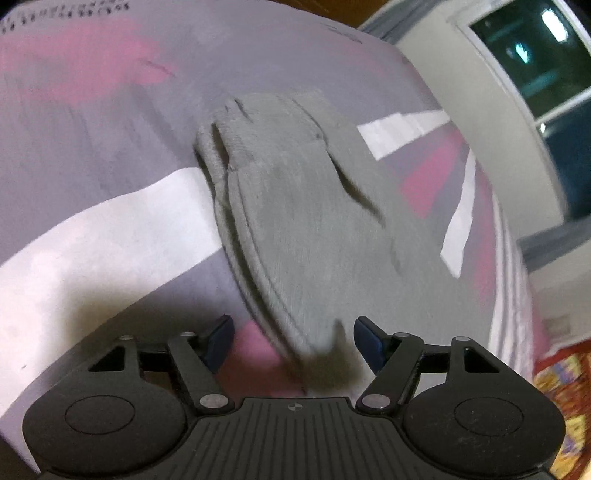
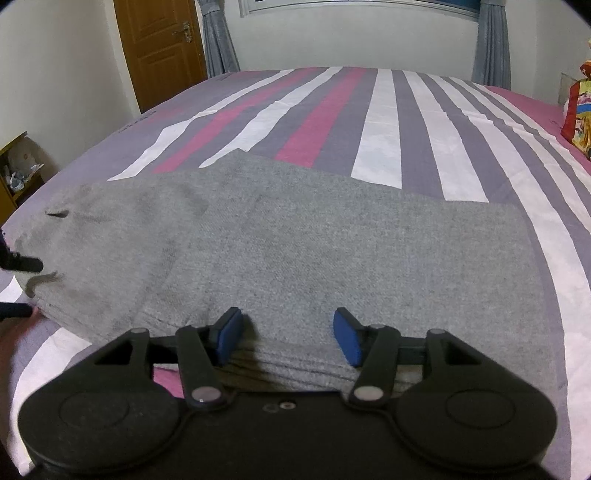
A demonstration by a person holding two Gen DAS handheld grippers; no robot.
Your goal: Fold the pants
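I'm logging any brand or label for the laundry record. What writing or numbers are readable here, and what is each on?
No text can be read.
Bedsheet: dark print along its left edge, too small and skewed to read.
Same bedsheet, left wrist view: rows of dark print at the top edge, blurred.
Grey pants: no label or tag showing.
Bright printed bag at the right: pictures only, no legible words.

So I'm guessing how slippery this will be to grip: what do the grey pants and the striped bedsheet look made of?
The grey pants look like a soft, matte heathered knit, perhaps cotton fleece: flecked grey surface, ribbed edge, thick stacked layers. The striped bedsheet looks like thin, smooth woven fabric, probably cotton or a blend: flat printed stripes, fine creases, no sheen.
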